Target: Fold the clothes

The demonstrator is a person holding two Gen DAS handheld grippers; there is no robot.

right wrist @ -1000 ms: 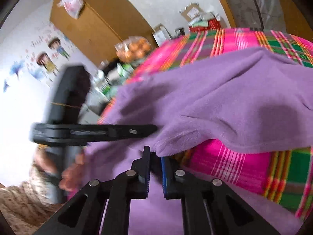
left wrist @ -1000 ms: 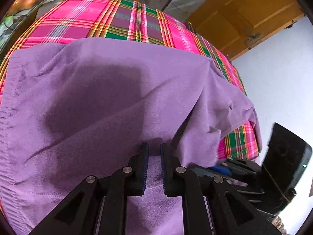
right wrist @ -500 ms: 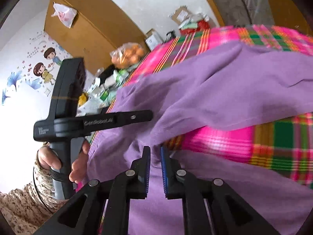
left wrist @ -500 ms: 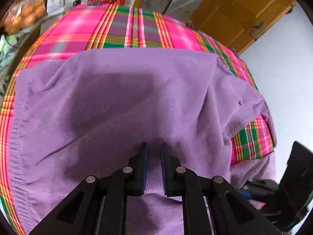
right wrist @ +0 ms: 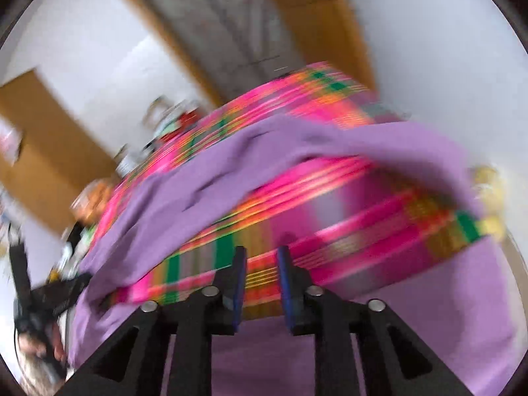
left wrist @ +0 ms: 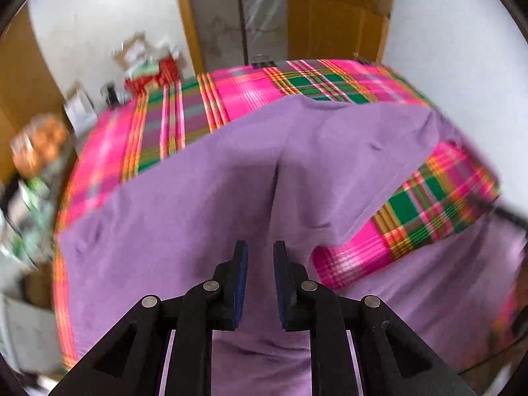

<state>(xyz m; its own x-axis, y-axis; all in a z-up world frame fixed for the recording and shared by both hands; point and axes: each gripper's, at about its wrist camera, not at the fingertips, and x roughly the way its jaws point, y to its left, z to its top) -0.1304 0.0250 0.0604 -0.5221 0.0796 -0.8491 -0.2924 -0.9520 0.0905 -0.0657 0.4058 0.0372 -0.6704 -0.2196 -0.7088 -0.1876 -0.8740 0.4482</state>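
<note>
Both of your grippers have swung away from the folded edge they were pinching a second ago, and their jaws have just been opening. Your left gripper, at the bottom centre of its view, now stands with a clear gap between its pads; purple cloth shows through the gap, but the pads do not press on it. Your right gripper is likewise parted, with only the plaid bedcover seen between its pads and nothing held. The purple garment lies spread over the plaid bedcover, filling the middle of the left view, with one strip running down the lower right and a plaid patch showing between the two parts. In the right view the purple garment arches across the centre, with another part along the bottom edge. Much is hard to read: the right view is heavily smeared, and the left view blurs toward its rim. At the far left of the left view an orange-filled bag is only a blur, its contents not clear. Your other gripper and the hand on it show as a dark smear at the lower left of the right view.
</note>
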